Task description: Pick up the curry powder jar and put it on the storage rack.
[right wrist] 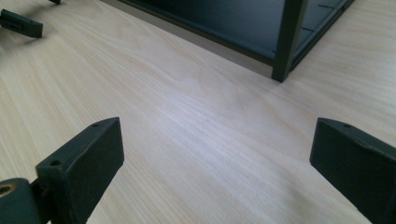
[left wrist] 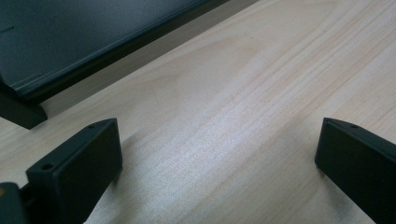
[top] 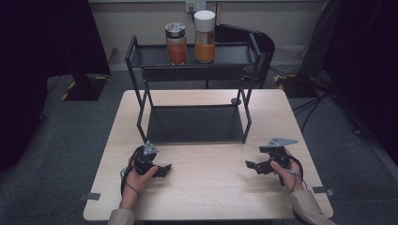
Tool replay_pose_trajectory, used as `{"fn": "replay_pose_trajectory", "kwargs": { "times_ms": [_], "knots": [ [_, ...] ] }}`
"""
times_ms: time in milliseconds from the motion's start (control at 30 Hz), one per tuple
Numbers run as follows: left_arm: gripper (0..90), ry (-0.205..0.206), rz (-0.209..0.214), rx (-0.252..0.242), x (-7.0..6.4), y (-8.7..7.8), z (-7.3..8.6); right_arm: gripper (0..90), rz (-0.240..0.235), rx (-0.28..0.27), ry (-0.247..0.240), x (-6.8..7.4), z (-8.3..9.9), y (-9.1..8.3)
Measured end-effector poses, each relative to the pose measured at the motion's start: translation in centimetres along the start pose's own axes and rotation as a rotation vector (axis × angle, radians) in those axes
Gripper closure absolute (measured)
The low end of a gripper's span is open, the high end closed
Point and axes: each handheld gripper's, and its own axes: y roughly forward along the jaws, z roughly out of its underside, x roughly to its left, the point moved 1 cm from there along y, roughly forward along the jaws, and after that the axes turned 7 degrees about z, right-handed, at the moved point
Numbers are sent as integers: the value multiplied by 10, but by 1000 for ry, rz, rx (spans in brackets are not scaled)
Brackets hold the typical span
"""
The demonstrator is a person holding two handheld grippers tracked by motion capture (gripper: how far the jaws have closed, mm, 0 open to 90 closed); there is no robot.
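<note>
Between each gripper's wide-apart, empty jaws lies bare surface (top: 206, 187), left gripper (top: 162, 170) and right gripper (top: 251, 166) resting before the rack (top: 141, 101), whose top shelf carries two spice jars (top: 176, 43) (probably glass, slippery, best clasped mid-body).

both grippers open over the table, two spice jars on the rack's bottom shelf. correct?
Not quite. The two spice jars stand on the top shelf of the rack, as the high view shows; the bottom shelf is bare. The left gripper and right gripper are indeed open over the table.
</note>
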Motion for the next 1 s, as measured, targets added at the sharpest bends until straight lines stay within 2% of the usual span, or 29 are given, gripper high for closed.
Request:
{"fn": "replay_pose_trajectory", "kwargs": {
  "times_ms": [167, 400, 600, 833, 1000],
  "knots": [
    [0, 2, 0, 1, 0, 0, 0, 19, 13, 9, 5, -4, 8, -5],
    [0, 0, 0, 0, 0, 0, 0, 19, 41, 39, -12, -5, 15, -10],
    [0, 0, 0, 0, 0, 0, 0, 20, 67, 80, -59, -4, 20, -15],
    [0, -1, 0, 1, 0, 0, 0, 0, 125, 114, -127, 2, 25, -18],
    [0, 0, 1, 2, 0, 0, 0, 0, 127, 119, -124, 3, 24, -18]
  ]
}}
